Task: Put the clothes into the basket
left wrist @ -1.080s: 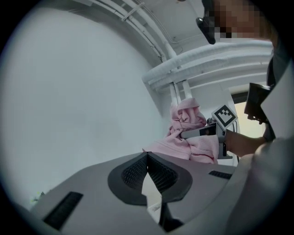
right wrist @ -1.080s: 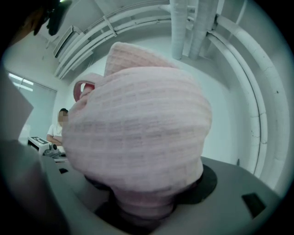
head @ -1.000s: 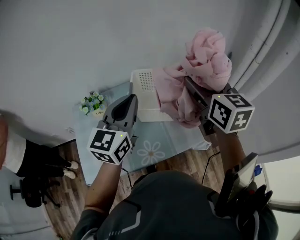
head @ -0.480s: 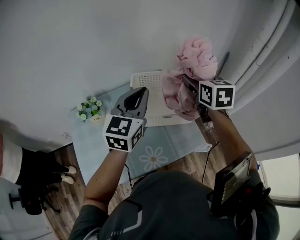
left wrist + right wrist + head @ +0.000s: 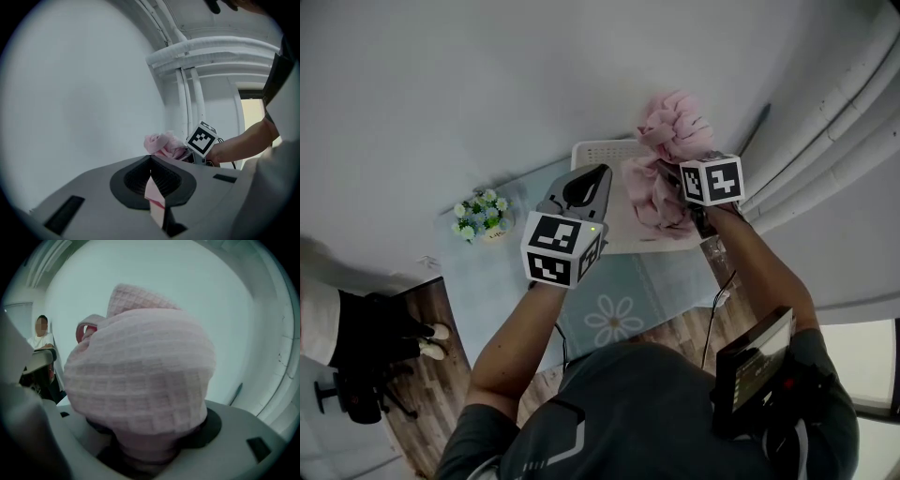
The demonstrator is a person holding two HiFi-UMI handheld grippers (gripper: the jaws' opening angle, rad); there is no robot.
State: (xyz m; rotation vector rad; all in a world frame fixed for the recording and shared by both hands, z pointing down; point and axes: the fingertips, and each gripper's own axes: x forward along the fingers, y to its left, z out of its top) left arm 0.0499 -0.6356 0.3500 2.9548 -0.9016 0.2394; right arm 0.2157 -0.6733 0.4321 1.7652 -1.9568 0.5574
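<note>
While pink cloth (image 5: 140, 380) buries the right gripper (image 5: 675, 180) clamping it, basket (image 5: 600, 155) half hidden, left gripper (image 5: 151, 161) closed.

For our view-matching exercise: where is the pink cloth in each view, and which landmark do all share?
Head view: pink cloth upper right of centre, over the white basket.
Left gripper view: pink cloth small, just below centre.
Right gripper view: pink cloth fills the middle, in the right hand-held gripper.
Shared landmark: the pale wall.

Head view steeply down from above; gripper views close along their jaws (pink cloth (image 5: 140, 366) shared)
</note>
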